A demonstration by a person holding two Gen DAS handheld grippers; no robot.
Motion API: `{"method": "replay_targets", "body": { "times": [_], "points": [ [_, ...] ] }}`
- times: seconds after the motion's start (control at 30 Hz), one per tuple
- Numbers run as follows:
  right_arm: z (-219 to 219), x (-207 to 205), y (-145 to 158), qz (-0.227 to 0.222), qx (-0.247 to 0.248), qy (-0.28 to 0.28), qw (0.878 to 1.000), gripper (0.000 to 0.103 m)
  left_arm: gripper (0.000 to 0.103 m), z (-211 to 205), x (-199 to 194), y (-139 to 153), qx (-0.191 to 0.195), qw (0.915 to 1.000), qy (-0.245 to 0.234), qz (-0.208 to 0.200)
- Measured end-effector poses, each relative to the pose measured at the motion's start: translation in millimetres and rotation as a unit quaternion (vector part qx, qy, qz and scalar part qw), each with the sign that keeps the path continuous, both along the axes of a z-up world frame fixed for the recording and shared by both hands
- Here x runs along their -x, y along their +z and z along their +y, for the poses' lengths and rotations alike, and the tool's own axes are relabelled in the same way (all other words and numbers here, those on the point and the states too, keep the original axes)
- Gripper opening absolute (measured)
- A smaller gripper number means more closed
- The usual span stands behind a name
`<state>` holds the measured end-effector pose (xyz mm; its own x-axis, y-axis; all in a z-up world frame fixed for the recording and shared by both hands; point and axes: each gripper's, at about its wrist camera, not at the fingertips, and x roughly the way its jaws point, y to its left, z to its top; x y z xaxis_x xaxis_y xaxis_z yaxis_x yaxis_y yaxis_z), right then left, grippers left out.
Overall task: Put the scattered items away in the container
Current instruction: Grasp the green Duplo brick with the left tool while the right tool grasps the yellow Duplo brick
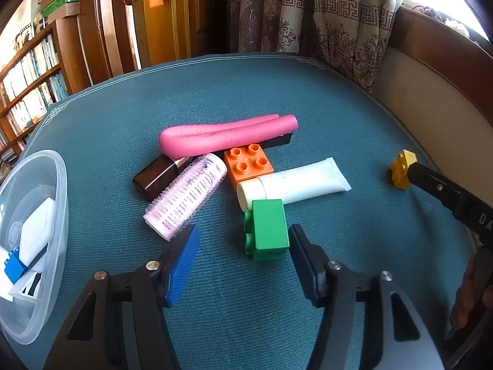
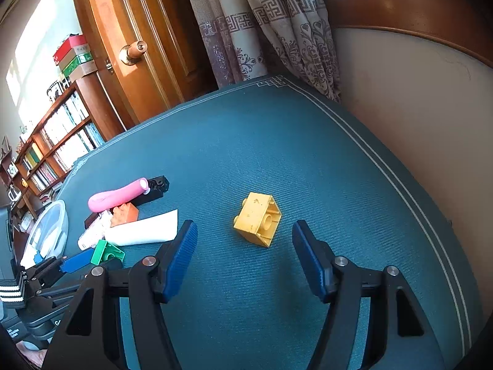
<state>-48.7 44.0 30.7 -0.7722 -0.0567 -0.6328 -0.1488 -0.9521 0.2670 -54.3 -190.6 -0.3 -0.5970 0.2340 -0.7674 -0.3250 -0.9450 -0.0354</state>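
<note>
On the teal cloth lies a pile: a pink foam roll (image 1: pixel 228 135), a pink hair roller (image 1: pixel 186 197), a brown bottle (image 1: pixel 157 177), an orange brick (image 1: pixel 248 165), a white tube (image 1: pixel 292 185) and a green brick (image 1: pixel 266 229). My left gripper (image 1: pixel 243 246) is open, its right finger beside the green brick. A yellow brick (image 2: pixel 258 218) lies apart on its side, just ahead of my open right gripper (image 2: pixel 245 240). The clear plastic bowl (image 1: pixel 60 185) at the left holds a blue brick (image 1: pixel 12 265) and white items.
A black block (image 1: pixel 279 140) lies under the pink roll. A padded headboard (image 2: pixel 416 123) borders the cloth on the right, with curtains (image 1: pixel 308 9) behind. A wooden door (image 1: pixel 160 15) and a bookshelf (image 1: pixel 27 77) stand at the back left.
</note>
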Motion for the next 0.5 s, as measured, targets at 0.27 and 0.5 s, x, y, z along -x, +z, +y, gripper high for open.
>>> {"method": "replay_targets", "body": {
  "times": [0.27, 0.5],
  "points": [
    [-2.4, 13.9, -3.2, -0.003, -0.010, -0.006, 1.000, 0.067, 0.042, 2.8, -1.9, -2.9, 0.005, 0.9999, -0.007, 0.010],
    [-2.9, 25.1, -15.2, -0.025, -0.018, -0.012, 0.999, 0.067, 0.040, -0.8, -1.6, -2.4, -0.005, 0.9999, -0.006, 0.009]
  ]
}}
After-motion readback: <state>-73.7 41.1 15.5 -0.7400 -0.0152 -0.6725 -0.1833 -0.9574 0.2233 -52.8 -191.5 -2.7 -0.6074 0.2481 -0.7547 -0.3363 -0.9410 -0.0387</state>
